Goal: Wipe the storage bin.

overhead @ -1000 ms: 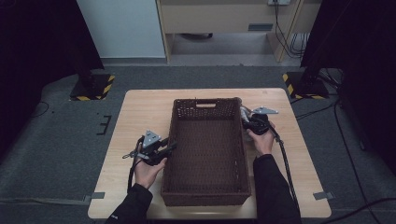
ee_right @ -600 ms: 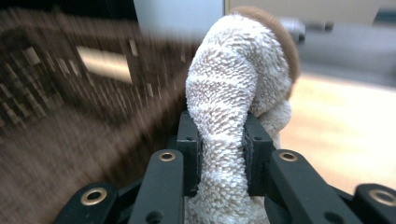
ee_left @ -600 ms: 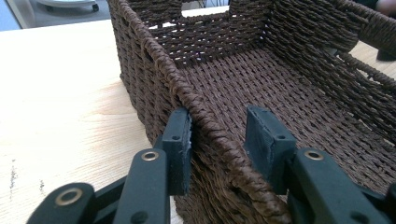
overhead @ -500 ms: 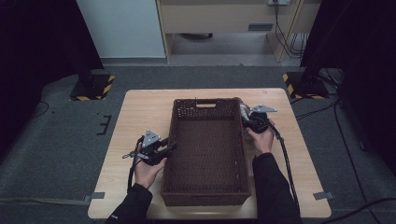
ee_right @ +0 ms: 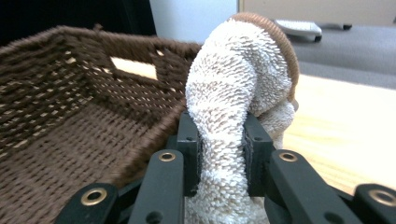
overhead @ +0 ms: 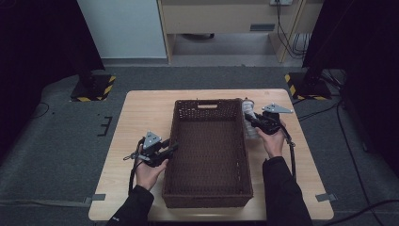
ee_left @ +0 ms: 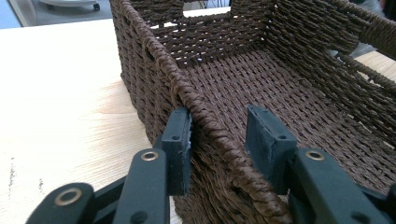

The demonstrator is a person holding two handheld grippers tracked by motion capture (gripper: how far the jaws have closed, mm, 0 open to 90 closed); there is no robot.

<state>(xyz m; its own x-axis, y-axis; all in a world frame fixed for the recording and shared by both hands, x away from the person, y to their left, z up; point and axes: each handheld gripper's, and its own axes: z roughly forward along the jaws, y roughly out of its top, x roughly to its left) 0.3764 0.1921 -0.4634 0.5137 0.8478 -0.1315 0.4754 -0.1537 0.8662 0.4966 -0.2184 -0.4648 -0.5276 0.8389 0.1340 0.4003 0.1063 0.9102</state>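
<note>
pale wooden table (overhead: 141, 117), grey carpet floor (overhead: 56, 141), yellow-black striped stand bases (overhead: 94, 88)

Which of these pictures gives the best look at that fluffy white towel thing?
The right gripper view: the towel is close up, pinched between the right claw, its loops and brown edge clear. The high view shows it as a small pale patch beside the basket.

Towel (overhead: 249, 123) now nearer basket (overhead: 207, 155) rim.
</note>
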